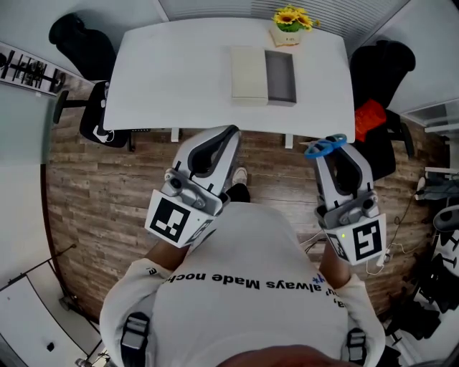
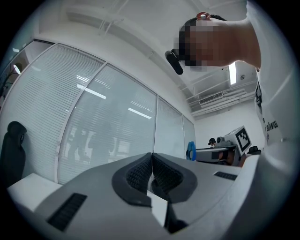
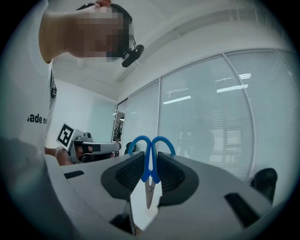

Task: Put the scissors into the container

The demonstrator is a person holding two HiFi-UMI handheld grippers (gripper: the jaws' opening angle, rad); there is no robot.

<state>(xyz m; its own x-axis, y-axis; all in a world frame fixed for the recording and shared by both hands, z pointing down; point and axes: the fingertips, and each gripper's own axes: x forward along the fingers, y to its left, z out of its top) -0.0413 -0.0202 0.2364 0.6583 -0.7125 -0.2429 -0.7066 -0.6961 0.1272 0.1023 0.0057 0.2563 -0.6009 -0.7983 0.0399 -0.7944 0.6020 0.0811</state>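
Spreading under everything in the head view is a wood-plank floor (image 1: pixel 86 215), and at its far side stands a white surface (image 1: pixel 179 72) with a black chair (image 1: pixel 82 39) off its left corner and another black chair (image 1: pixel 384 64) off its right corner, something red draped on the latter. The person's white shirt (image 1: pixel 237 287) fills the bottom of that view, and both grippers are held up in front of the chest, well short of the surface and above the floor. The left gripper (image 1: pixel 231 130) has its fingers (image 2: pixel 136 174) pressed together with nothing between them, as the left gripper view shows. The right gripper (image 1: pixel 331 148) has its fingers (image 3: pixel 129 174) closed narrowly on the scissors (image 3: pixel 149 157), which stand upright between the ribbed pads, blue handle loops sticking out past the tips and the metal blades pointing back toward the camera. Near the far middle of the surface lies the container (image 1: pixel 280 76), a grey open tray, touching a pale flat box (image 1: pixel 249 74) on its left. Just behind them sits a small pot of yellow flowers (image 1: pixel 289 21). The scissors are well apart from the container, off the surface's near right edge.
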